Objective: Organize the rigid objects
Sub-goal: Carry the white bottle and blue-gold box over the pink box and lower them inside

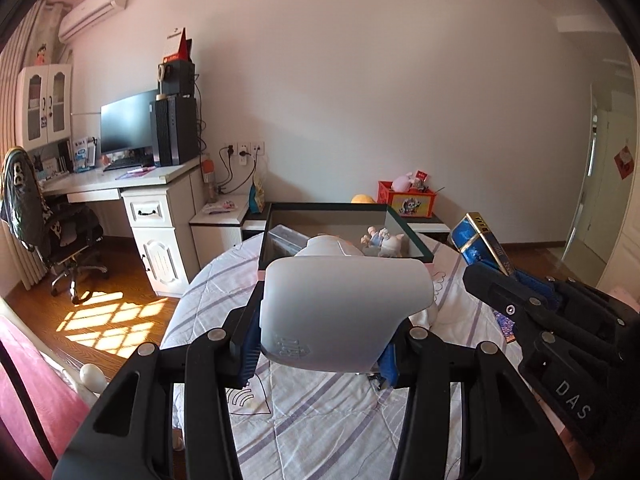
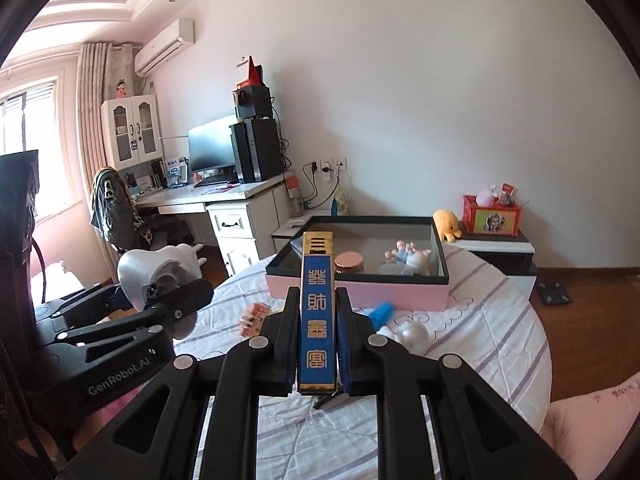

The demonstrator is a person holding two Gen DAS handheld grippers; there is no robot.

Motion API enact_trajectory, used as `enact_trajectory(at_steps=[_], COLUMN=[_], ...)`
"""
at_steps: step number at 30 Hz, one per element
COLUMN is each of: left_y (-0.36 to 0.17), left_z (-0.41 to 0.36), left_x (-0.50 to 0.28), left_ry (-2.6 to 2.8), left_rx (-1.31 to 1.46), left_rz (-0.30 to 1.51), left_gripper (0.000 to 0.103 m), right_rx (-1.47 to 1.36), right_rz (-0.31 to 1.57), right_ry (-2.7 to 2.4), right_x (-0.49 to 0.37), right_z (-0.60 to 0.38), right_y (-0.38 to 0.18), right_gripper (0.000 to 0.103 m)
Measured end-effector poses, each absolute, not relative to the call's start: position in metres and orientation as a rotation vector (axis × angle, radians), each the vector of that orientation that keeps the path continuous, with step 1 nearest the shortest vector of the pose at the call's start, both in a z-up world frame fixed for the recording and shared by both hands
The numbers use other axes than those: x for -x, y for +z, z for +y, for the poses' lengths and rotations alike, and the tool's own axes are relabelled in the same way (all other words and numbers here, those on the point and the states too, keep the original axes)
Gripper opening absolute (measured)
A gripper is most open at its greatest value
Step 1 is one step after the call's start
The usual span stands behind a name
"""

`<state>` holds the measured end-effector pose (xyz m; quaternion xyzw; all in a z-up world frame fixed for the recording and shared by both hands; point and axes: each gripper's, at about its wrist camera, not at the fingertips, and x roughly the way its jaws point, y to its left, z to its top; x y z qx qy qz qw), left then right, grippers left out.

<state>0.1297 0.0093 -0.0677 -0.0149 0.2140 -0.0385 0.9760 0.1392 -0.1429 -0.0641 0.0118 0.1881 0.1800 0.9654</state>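
Risk: left tongs (image 1: 320, 352) clamp bulky white tooth model (image 1: 344, 312), right tongs (image 2: 318, 344) pinch slim blue box (image 2: 317, 316) edgewise; either may slip or clip the pink tray's rim (image 2: 356, 292) during placing.

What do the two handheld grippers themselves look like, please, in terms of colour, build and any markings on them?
Both are matte black plastic linkage frames with round silver pivot pins and triangular cut-outs. The left gripper and the right gripper each carry blue ribbed pads on the insides of their fingers. White lettering marks the bodies: "GenRobot.AI" on the left gripper's side, "DAS" on the right's. No sleeves or hands show.
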Motion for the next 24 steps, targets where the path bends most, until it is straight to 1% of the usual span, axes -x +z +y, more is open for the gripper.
enact_trajectory(at_steps=[11, 24], left_y=[-0.031, -0.013], left_z=[0.011, 0.005], left_x=[-0.084, -0.071], left_ry=[-0.05, -0.021], left_rx=[0.011, -0.019], left_rz=[0.326, 0.235], left_gripper=[0.047, 0.047], right_rx=[0.033, 0.066], right_rz=[0.296, 0.239], right_ry=[0.356, 0.337], right_x=[-0.098, -0.09], right_z=[-0.13, -0.12], right_y=[-0.03, -0.01], right_gripper=[0.016, 0.016])
